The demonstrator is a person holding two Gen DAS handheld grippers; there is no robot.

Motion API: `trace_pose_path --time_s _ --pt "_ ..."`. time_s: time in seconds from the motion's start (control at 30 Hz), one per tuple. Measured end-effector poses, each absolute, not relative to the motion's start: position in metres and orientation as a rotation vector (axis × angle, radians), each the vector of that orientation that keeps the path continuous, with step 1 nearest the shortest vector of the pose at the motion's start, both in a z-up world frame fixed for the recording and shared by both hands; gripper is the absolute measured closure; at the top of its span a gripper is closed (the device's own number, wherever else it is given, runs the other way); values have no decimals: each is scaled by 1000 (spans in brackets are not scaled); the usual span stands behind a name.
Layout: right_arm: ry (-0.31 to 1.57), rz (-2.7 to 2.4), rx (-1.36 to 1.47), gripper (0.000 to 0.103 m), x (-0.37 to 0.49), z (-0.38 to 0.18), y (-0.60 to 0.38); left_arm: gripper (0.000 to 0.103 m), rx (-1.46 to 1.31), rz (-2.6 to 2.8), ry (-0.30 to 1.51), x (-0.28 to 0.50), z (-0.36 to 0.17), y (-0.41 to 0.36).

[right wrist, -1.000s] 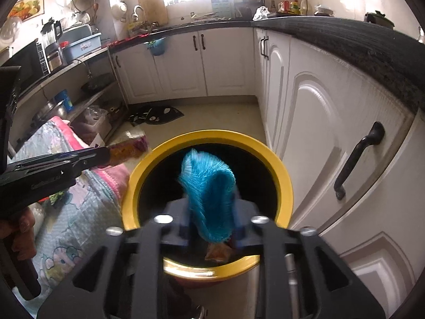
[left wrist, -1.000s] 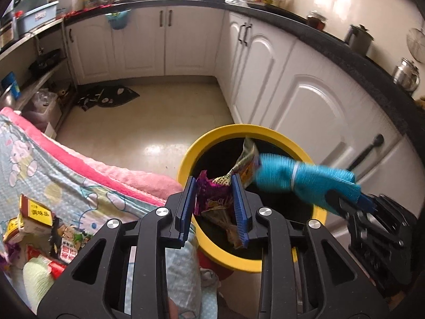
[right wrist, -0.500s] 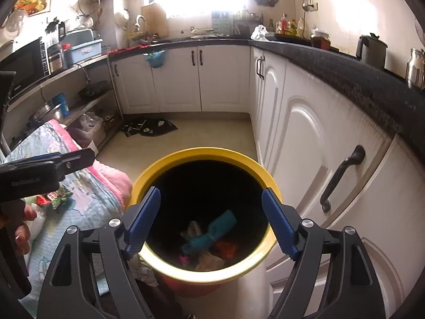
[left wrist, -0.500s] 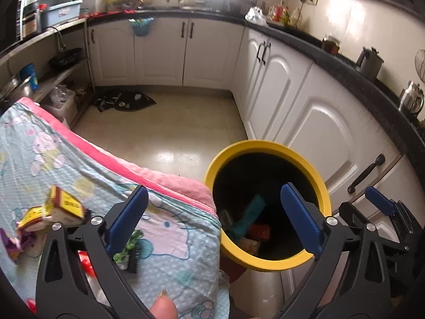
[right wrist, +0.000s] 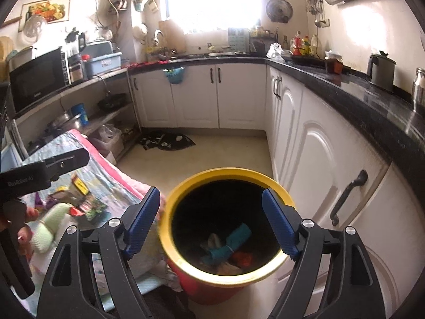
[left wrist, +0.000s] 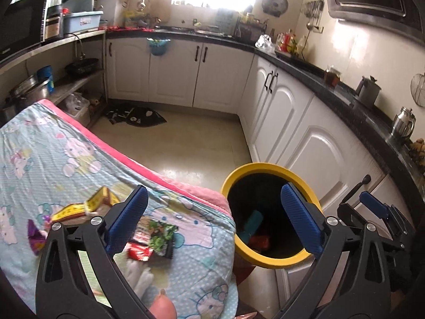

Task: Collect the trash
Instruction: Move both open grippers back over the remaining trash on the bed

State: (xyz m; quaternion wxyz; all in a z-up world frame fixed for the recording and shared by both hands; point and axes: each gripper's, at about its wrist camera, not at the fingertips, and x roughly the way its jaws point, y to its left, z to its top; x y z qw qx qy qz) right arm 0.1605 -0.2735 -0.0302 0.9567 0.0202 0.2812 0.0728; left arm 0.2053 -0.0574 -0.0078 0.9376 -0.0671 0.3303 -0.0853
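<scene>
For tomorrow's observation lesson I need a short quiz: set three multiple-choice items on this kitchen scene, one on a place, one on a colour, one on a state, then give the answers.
1. Where does the teal item lie?
A. on the floor
B. inside the bin
C. on the counter

2. What colour is the bin's rim?
A. yellow
B. green
C. white

3. How is the right hand-held gripper?
A. shut on a wrapper
B. shut, empty
C. open, empty

Answers:
1 B, it rests among trash at the bin's bottom.
2 A, a yellow ring tops the bin.
3 C, its blue pads stand wide apart with nothing between them.
</scene>
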Motion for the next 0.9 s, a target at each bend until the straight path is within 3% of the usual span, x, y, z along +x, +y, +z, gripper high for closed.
trace_pose_path --time_s 0.27,0.33,0.9 --pt "519 225 41 25 145 -6 -251 11 -153 -133 615 181 9 -31" --pt "501 236 42 16 140 0 -245 11 -158 -121 602 175 12 -24" --pt "487 386 15 15 121 15 -186 11 -199 13 539 144 26 53"
